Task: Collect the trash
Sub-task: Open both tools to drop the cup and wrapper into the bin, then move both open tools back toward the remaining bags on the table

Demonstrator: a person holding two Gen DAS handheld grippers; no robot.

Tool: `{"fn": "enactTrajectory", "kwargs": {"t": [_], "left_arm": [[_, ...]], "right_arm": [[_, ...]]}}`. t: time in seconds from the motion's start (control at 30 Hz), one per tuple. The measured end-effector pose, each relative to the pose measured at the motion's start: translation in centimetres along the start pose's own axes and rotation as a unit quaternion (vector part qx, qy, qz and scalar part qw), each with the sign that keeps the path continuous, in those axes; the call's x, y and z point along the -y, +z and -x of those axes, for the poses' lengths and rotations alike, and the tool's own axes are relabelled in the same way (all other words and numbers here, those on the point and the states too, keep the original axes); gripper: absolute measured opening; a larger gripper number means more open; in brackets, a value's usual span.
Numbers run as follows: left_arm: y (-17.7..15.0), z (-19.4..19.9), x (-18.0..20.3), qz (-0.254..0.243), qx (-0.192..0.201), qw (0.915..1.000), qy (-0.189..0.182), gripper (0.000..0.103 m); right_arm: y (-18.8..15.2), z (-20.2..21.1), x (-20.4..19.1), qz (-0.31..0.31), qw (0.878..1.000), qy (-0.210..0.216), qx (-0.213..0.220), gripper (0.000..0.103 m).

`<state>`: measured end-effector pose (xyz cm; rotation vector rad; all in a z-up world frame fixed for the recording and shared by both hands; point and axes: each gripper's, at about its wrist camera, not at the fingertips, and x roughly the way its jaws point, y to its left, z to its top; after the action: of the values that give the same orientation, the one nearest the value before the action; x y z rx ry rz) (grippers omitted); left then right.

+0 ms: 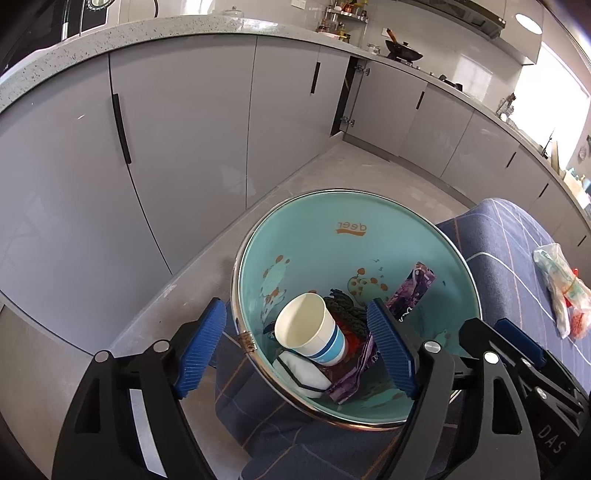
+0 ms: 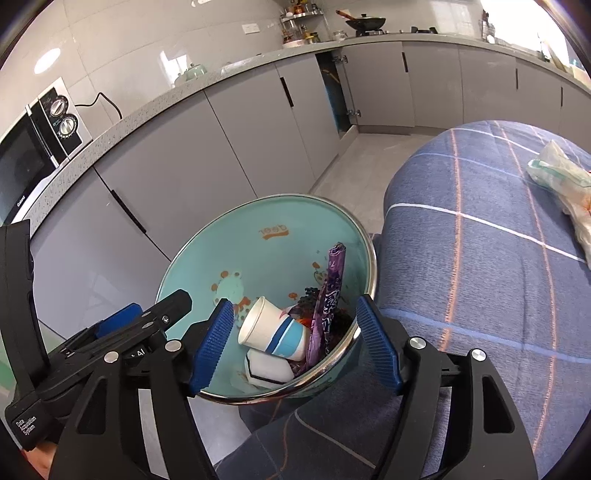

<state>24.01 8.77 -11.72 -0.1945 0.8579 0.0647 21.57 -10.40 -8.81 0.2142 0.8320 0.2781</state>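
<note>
The blue checked cloth (image 2: 480,236) covers the surface beside me, and grey cabinets (image 1: 177,129) run under the speckled counter (image 1: 147,33) behind it. A teal bin (image 1: 314,236) with a metal rim stands at the cloth's edge, just below both my claws. My left gripper (image 1: 295,341) hangs over the bin's mouth with its blue pads spread wide, holding nothing; one pad sits outside the rim, the other over the inside. My right gripper (image 2: 295,341) is likewise wide open and empty, its pads either side of the bin's near rim. On the cloth, well apart from the bin, lies a crumpled plastic bag (image 2: 561,184) with orange showing through. Inside the bin a paper cup (image 1: 310,334) with blue bands lies on its side, a purple wrapper (image 1: 410,293) leans against the wall, and a white object (image 1: 303,373) rests beneath the cup.
</note>
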Motion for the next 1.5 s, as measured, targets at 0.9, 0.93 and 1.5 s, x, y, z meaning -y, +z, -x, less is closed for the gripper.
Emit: {"fn": "enactTrajectory", "kwargs": {"t": [0.9,0.93,1.5], "left_arm": [[-2.7,2.7,0.5,-0.022,-0.006,0.9989,0.042,0.090],[-2.9,2.8,0.6,-0.024,-0.005,0.9989,0.041,0.090],[-4.2,3.8,5.9,-0.071,-0.002,0.9974,0.009,0.093]], "right_arm": [[-1.7,4.2,1.3,-0.019,0.999,-0.030,0.033,0.081],[-1.8,4.4,1.4,-0.020,0.999,-0.034,0.035,0.082],[-2.8,8.5,6.7,-0.064,0.991,-0.092,0.077,0.090]]}}
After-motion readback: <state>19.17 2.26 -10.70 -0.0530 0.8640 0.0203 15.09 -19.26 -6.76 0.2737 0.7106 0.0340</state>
